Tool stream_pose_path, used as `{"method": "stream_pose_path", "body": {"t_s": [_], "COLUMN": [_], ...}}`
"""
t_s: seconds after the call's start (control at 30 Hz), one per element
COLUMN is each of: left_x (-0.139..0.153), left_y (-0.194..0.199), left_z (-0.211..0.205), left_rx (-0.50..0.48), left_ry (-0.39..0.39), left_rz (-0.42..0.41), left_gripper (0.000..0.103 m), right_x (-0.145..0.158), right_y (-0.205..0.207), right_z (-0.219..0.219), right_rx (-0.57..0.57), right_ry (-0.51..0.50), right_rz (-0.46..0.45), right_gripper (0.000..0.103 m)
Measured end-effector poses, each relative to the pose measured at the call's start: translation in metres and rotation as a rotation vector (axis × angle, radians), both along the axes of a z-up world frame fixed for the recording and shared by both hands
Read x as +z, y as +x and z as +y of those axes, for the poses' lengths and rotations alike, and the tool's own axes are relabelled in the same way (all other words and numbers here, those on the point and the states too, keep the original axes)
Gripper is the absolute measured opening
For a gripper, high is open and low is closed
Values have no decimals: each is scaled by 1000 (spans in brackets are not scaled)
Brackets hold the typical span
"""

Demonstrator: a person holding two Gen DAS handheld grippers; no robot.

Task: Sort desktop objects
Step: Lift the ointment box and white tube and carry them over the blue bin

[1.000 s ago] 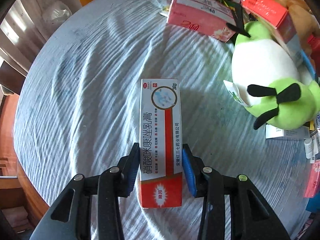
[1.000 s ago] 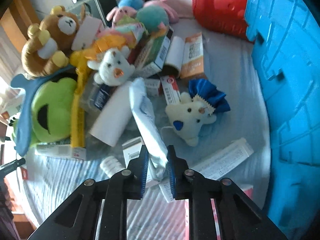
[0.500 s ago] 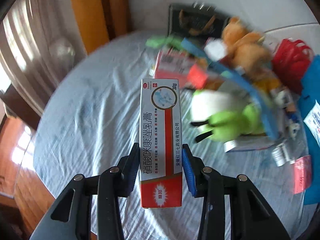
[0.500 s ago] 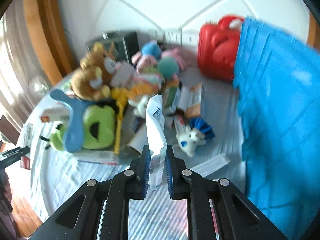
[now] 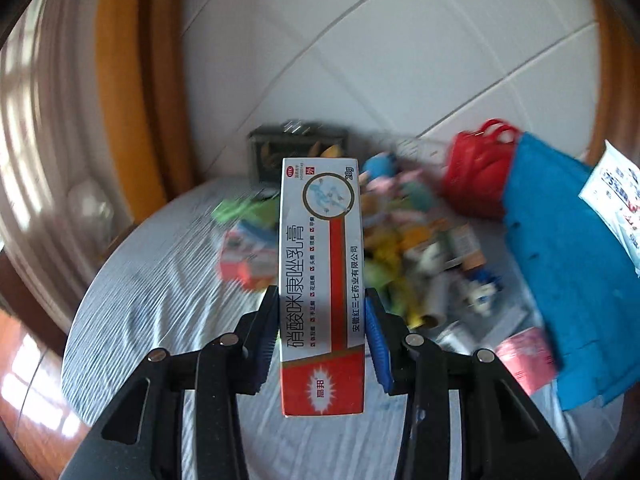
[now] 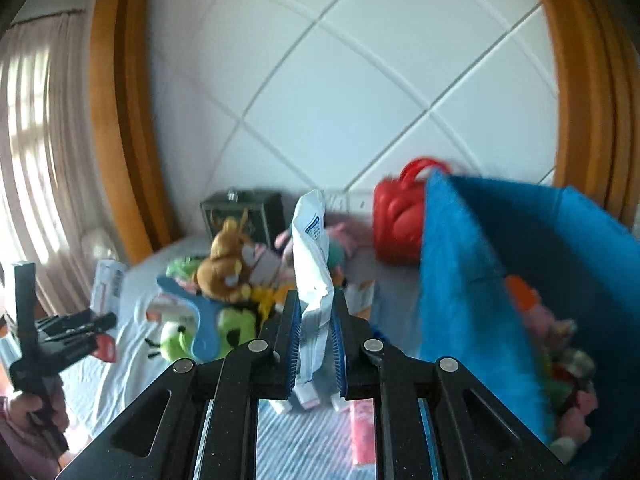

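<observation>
Left wrist view: left gripper fingers pinching red-white ointment carton, now lifted off cloth-covered worktop. Right gripper fingers pinching white plastic sachet, likewise raised, blue fabric bin now close alongside; drop-off likely next.

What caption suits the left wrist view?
Left gripper holds a red-and-white ointment box above the cluttered table.

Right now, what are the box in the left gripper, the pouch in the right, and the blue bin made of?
Box: looks like thin glossy printed cardboard; sharp folded edges, flat faces with print.
Pouch: likely soft plastic or foil film with a slight sheen; it creases and bends between the pads.
Blue bin: probably moulded plastic, matte; stiff, straight wall edge. Motion blur leaves this open.
</observation>
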State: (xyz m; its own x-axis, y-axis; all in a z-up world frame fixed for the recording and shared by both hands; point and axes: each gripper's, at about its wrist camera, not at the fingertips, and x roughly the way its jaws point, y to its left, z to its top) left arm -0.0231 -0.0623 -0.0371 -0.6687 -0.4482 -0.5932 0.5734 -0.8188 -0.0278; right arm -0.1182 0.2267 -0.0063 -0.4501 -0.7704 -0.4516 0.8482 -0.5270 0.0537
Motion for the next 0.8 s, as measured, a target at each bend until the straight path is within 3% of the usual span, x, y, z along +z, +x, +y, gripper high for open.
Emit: {"method": "stream_pose_path", "body": {"t_s": [0.4,0.6,0.8], "left_x": [69,93,130], "left_y": [-80,-122,-163], "left_z": [133,218,295], "left_rx": [-270,-397,-451], "left_ry": [-77,-99,-139], "left_rz": [127,168,229], "left_gripper": [40,40,40], "right_x": [47,57,65], "right_y": [-41,-92,-139], "right_z": [106,150,182], "right_rx": [-184,-294,-332], "right_ry": [-89,-71,-23], "right_rz": [101,109,142], "right_gripper": [15,15,15]}}
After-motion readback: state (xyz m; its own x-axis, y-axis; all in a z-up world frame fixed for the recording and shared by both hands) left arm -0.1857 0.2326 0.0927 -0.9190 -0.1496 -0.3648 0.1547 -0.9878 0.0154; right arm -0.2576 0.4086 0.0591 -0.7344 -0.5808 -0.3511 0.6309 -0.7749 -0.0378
